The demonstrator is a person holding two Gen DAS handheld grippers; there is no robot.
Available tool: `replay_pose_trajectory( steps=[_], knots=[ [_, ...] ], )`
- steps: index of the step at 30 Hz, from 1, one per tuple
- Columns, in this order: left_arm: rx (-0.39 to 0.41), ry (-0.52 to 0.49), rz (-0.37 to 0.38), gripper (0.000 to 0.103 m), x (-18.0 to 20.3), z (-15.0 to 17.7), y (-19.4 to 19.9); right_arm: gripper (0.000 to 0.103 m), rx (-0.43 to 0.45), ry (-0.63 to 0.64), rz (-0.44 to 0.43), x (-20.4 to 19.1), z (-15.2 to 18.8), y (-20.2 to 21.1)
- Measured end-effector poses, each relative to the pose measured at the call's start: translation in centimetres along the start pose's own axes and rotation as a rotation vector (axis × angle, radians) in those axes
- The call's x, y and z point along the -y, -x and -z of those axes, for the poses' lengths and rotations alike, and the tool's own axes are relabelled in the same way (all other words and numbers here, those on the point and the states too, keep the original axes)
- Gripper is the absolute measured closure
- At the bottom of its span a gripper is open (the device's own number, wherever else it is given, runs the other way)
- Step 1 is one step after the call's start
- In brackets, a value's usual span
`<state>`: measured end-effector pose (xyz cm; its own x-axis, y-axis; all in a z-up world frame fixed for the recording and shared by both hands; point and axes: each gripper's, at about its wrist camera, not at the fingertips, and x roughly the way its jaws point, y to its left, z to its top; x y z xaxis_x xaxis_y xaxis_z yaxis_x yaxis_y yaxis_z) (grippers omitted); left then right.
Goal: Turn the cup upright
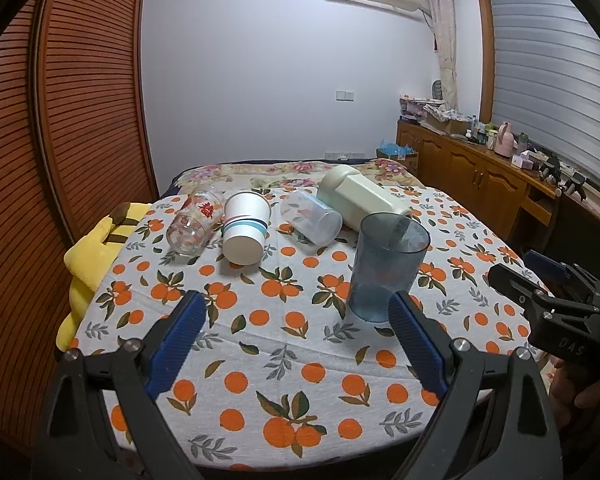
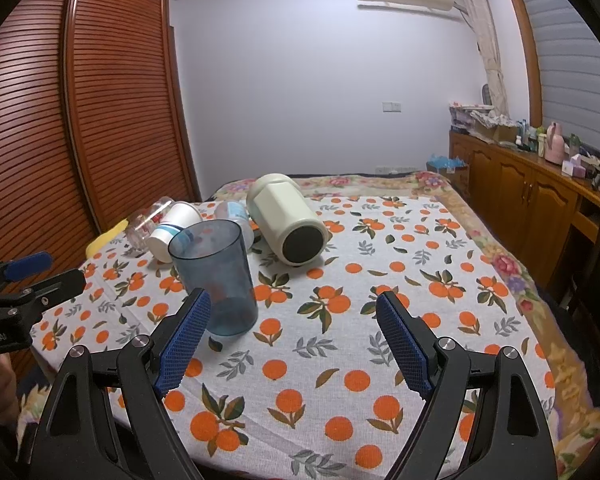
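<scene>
A translucent blue cup stands upright on the orange-print cloth; it also shows in the right wrist view. Behind it lie on their sides a glass with red print, a striped paper cup, a clear plastic cup and a cream jar. My left gripper is open and empty, the blue cup just beyond its right finger. My right gripper is open and empty, the blue cup beside its left finger.
A yellow plush toy lies at the cloth's left edge. A slatted wooden wardrobe stands on the left. A wooden sideboard with clutter runs along the right wall. The cream jar lies mid-cloth.
</scene>
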<state>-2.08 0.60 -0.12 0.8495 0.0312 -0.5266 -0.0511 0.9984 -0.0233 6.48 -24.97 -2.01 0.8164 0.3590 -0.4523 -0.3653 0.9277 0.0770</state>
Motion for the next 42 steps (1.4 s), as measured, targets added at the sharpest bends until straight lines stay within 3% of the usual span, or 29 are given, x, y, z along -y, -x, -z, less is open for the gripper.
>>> replay_pose_trajectory(
  steps=[42],
  knots=[
    [0.015, 0.002, 0.0, 0.01, 0.27, -0.27, 0.54, 0.017, 0.002, -0.006, 0.001, 0.17, -0.09, 0.18]
  ],
)
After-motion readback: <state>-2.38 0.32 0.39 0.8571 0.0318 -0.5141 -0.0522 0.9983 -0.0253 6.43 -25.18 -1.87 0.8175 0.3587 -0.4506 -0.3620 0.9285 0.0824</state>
